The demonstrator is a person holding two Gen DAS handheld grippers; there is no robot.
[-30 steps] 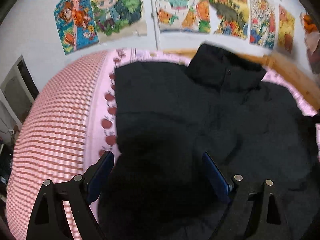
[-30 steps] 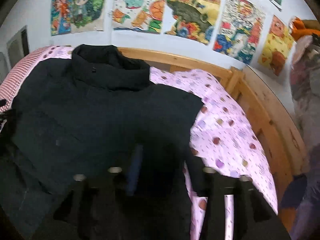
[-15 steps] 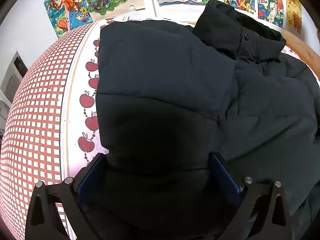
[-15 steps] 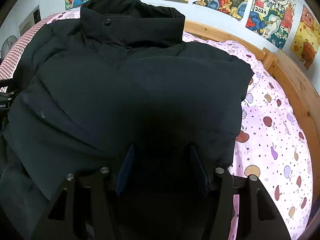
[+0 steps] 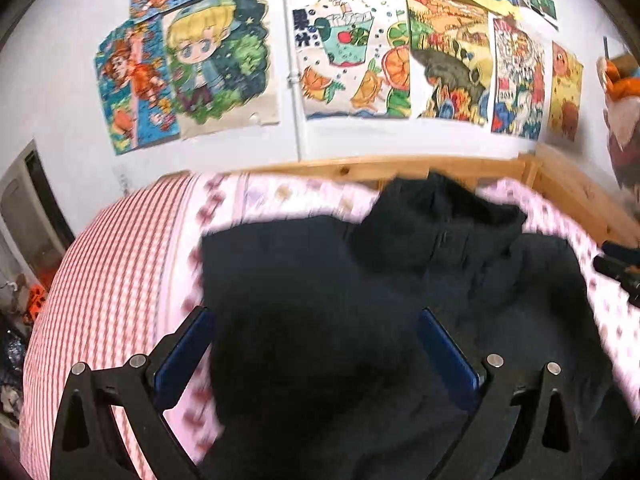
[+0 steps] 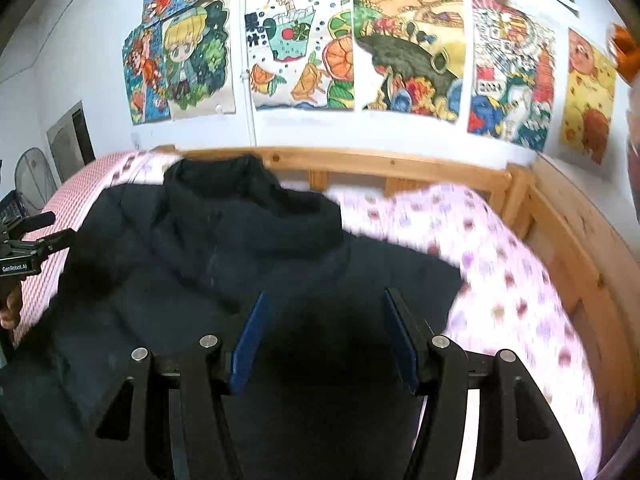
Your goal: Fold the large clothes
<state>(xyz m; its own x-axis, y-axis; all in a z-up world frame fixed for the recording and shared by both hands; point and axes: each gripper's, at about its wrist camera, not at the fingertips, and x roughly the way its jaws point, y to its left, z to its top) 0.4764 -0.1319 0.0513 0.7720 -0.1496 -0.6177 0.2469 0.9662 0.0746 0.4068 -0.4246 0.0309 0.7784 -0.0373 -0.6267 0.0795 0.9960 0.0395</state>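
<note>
A large black padded jacket (image 5: 360,300) lies flat on the bed, collar toward the wooden headboard; it also shows in the right wrist view (image 6: 248,264). My left gripper (image 5: 316,320) is open wide, its blue pads apart over the jacket's left side, nothing between them. My right gripper (image 6: 326,308) is open over the jacket's right side, blue pads apart. The left gripper (image 6: 28,248) shows at the far left of the right wrist view. The frames are motion-blurred.
The bed has a pink dotted sheet (image 6: 500,264) on the right and a red checked cover (image 5: 100,280) on the left. A wooden bed frame (image 6: 560,240) runs along the back and right. Coloured drawings (image 5: 352,56) hang on the white wall.
Both grippers have pulled back and up from the jacket, which now looks smaller and farther. The wall and headboard have come into view. Both jaws stay open.
</note>
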